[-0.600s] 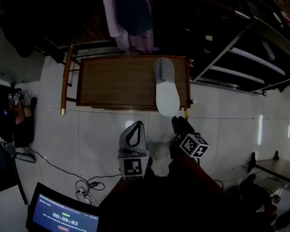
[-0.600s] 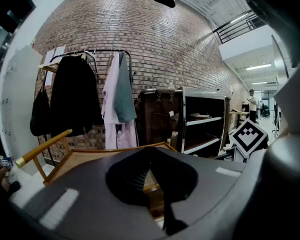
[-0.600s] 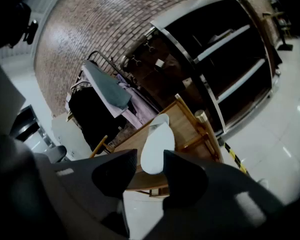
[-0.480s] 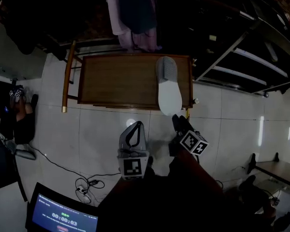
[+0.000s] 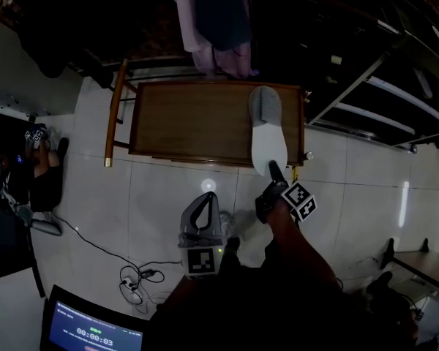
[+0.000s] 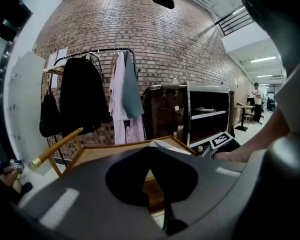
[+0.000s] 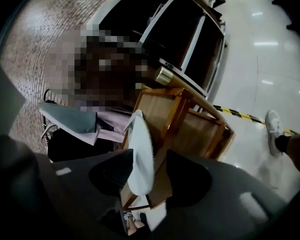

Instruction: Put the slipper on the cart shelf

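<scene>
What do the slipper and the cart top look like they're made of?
slipper: the pale sole looks like matte foam or rubber, smooth and uniform. The grey toe cover looks like soft fabric, knit or felt; I can't tell which.
cart top: wood or wood veneer, brown with faint grain and a low sheen, with a lighter wooden rim.

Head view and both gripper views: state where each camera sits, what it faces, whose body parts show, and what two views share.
Head view: on the person's head, looking steeply down at the cart and slipper; left gripper and right gripper show below.
Left gripper view: rides the left gripper, facing cart and brick wall over shut jaws.
Right gripper view: rides the right gripper, tilted; slipper between open jaws.
Shared: all three show slipper and cart.
</scene>
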`<action>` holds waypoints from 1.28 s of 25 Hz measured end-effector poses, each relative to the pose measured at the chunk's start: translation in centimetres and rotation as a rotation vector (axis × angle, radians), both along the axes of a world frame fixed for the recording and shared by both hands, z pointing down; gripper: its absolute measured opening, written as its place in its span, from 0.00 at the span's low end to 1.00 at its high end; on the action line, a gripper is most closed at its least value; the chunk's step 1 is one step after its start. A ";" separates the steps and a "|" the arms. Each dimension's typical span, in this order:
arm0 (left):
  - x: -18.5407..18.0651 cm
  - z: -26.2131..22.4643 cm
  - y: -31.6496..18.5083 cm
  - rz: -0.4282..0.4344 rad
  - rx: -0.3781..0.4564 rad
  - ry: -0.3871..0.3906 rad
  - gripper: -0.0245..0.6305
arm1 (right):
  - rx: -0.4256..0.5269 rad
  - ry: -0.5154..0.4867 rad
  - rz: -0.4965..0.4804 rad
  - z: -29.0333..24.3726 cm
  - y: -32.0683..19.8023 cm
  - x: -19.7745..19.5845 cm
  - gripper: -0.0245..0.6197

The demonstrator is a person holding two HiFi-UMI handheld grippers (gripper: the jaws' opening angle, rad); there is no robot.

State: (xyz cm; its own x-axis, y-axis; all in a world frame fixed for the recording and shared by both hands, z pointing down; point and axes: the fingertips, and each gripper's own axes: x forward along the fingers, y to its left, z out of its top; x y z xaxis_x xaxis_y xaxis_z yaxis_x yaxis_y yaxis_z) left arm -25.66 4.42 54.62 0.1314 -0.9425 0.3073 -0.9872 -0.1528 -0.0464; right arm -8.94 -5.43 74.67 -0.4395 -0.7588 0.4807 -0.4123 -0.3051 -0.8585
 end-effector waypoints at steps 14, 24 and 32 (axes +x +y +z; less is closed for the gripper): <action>-1.7 -1.8 0.8 -0.022 0.033 -0.017 0.06 | 0.117 0.024 -0.009 -4.9 0.1 0.0 0.10; -0.4 -8.9 -1.4 0.026 0.168 0.075 0.06 | 0.613 0.857 -0.233 -19.2 2.0 1.9 0.10; 0.3 -15.7 -2.5 0.049 0.298 0.102 0.06 | 1.020 1.223 -0.210 -32.0 4.0 0.4 0.10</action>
